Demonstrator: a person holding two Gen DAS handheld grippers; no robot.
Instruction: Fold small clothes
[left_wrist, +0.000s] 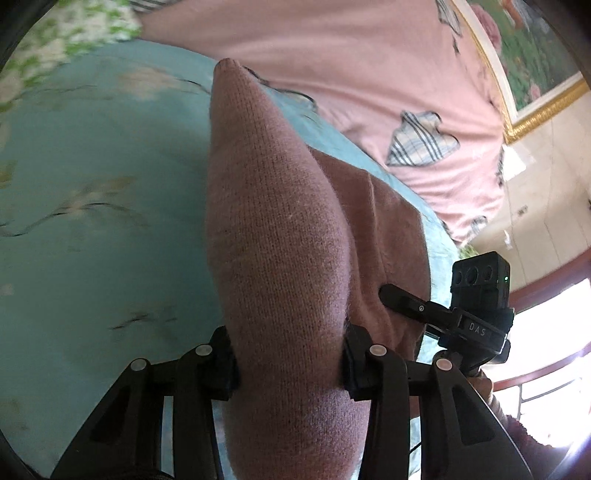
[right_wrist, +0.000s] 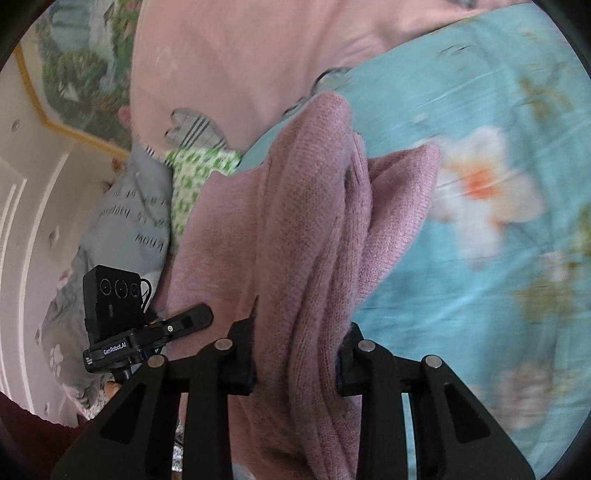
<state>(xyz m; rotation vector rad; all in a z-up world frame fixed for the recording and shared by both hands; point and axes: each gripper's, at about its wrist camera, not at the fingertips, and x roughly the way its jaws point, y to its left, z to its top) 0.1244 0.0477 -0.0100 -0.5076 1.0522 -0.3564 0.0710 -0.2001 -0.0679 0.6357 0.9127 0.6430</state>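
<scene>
So here's where I'm at: both grippers are clamped on the same pink knit garment (left_wrist: 273, 229). The left gripper (left_wrist: 290, 363) has a thick bunch of it pinched between its pads, and the right gripper (right_wrist: 295, 363) is doing the same with a wad of several layers. Neither is open; the cloth fills both gaps.

The garment is lifted off the blue floral bedspread (left_wrist: 92, 184), not lying flat. In both wrist views its long axis runs straight out from the jaws toward the far side, ending in a corner near the pink blanket (left_wrist: 332, 55). In the left view the right gripper's tip pokes into the knit just to the right, so the two grips sit close together.

My guess is the next move is laying it down away from me, along that axis. The bedspread is blurred, so I can't judge the height.
</scene>
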